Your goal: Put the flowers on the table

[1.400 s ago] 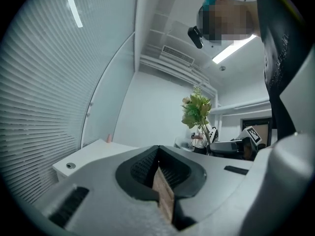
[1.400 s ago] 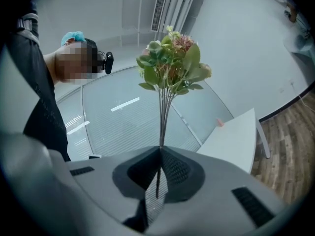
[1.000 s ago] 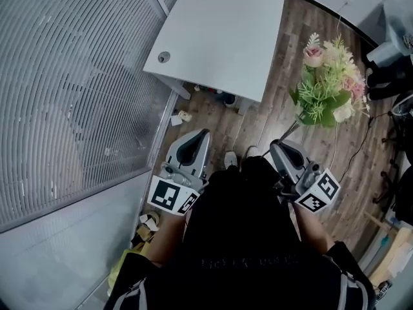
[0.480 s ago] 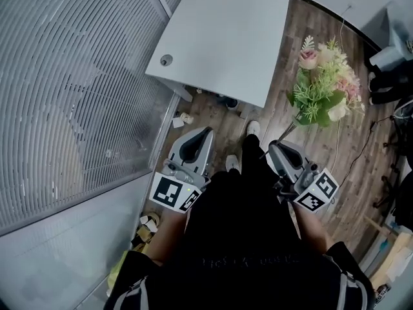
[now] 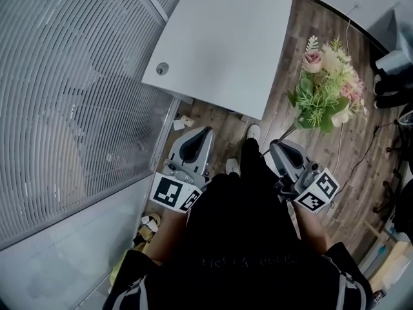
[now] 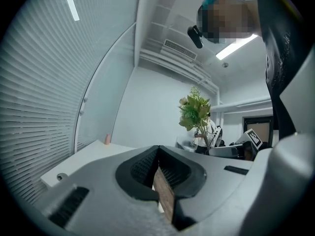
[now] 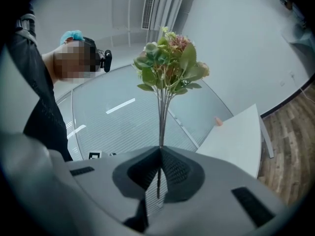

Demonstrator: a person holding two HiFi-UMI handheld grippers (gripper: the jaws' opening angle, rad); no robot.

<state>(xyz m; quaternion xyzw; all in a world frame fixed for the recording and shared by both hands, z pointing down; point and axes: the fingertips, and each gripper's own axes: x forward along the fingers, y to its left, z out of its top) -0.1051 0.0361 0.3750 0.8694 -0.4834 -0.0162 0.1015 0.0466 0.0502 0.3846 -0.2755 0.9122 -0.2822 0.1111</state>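
1. Plainly, the white worktop is the biggest thing here. Most of its top is bare, with a cable hole near the corner by the blinds and a small pink thing at the far edge. It lies ahead of the person and a little to their left.
2. The flowers, pink and cream blooms in green leaves, are up in the air above the wood floor. They are off to the right of the worktop, beside its edge and not over it.
3. The right hand-held gripper has its jaws pinched tight on the thin stems, low down. The heavy head stands well above the grip.
4. The left hand-held gripper is closed on nothing, with its jaws meeting at the tips.
5. The step in hand looks like the carry across. To do it well, I'd swing the bunch left until the whole head is over the worktop, well in from the edge. The stems should stay upright so the top-heavy head doesn't sway. Then lower it and lay it on its side before easing the jaws apart, since a loose bunch won't stand alone.
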